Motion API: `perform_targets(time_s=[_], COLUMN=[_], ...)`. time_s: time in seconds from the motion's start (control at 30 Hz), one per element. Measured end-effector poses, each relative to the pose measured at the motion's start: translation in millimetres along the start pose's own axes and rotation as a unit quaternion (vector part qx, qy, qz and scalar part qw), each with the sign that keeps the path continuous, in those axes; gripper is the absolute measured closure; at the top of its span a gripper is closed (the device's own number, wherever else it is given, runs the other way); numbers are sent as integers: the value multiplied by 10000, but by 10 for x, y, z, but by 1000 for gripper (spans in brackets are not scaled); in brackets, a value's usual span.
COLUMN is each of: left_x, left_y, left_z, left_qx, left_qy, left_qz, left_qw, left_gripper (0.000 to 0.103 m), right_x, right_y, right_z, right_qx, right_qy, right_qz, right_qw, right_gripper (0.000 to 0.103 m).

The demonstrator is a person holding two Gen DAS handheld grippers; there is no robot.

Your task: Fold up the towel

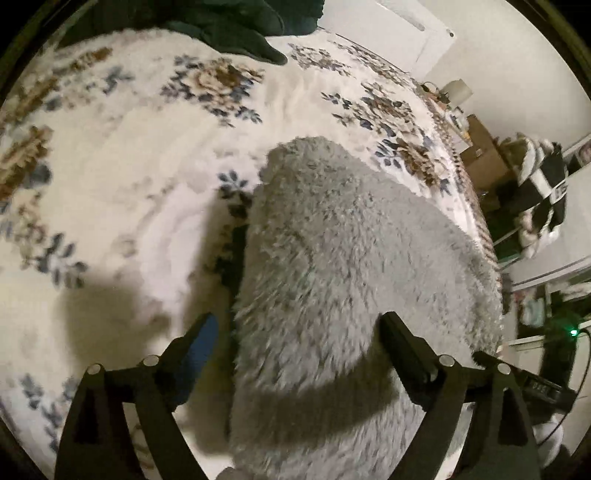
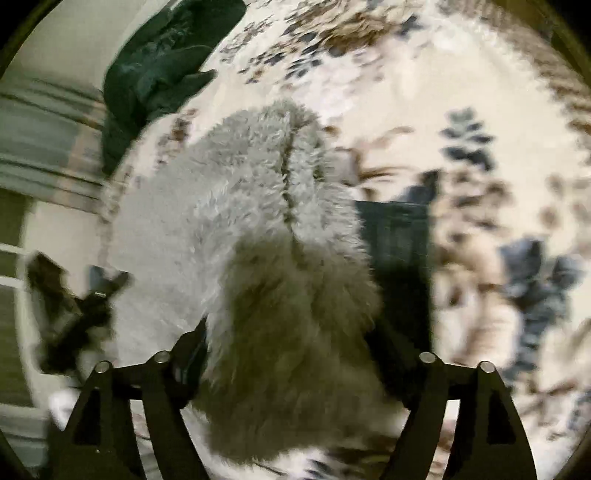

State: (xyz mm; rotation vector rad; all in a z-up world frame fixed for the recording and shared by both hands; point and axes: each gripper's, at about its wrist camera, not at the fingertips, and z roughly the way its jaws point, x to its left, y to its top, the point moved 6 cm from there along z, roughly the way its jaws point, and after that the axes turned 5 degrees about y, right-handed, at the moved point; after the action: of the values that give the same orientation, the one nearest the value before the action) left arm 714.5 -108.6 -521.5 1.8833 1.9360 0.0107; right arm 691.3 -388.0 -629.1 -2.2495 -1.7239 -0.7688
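A grey fluffy towel [image 1: 354, 258] lies folded on a white floral bedspread [image 1: 129, 177], stretching away from me. My left gripper [image 1: 299, 328] hovers low over its near end, open wide. Its left finger with the blue pad [image 1: 205, 339] is just off the towel's left edge, and its right finger [image 1: 397, 339] rests on the pile. In the blurred right wrist view the towel [image 2: 258, 206] bulges up with a fold seam running down its middle. My right gripper [image 2: 290, 339] is open, with the shadowed towel bulk filling the space between its fingers.
A dark green cloth [image 1: 236, 26] lies at the far end of the bed, also seen as the green cloth [image 2: 155, 74]. The bed's right edge [image 1: 480, 206] drops to cardboard boxes [image 1: 484, 151] and a black-and-white bundle [image 1: 543, 184]. A dark rectangular patch [image 2: 399, 251] lies right of the towel.
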Motion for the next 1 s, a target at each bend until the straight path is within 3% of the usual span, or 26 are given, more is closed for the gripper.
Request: perform_targets(time_s=[0.2,0.3,0.4,0.43,0.7,1.0], left_x=[-140,-328,-519,-563,-931,-1202], left_y=[-133,-289,-468,-512,-920,-1463], left_z=[-370,-697,-1044,-1137,-2262,-3535], left_qx=[-257,-537,-656,-673,-1148,-1771], left_qy=[667,881,997,1036,1301,1391], left_qz=[248,480,692,751,982,973], left_qw=[9971,9935,9904,9895,9799,9694], left_gripper=[13,13,12,7,4,4], right_x=[69,393,662,744,1315,1896], right_y=[-1,-183,-359,-426,-1137,-1890], right_z=[-438,-797,-1243,-1395,-2659,-4032], right_qx=[-395,-740,-1126,-1236,-1711,-2359], right_qy=[-1044,-1544,-1873,-1949,-2172,-1955], right_qz=[-139,-444,-630,-664,-897,-1203], right_qw=[9937,9842,9738,9707,9568,9443], right_gripper=[11,0,0,0,0,0])
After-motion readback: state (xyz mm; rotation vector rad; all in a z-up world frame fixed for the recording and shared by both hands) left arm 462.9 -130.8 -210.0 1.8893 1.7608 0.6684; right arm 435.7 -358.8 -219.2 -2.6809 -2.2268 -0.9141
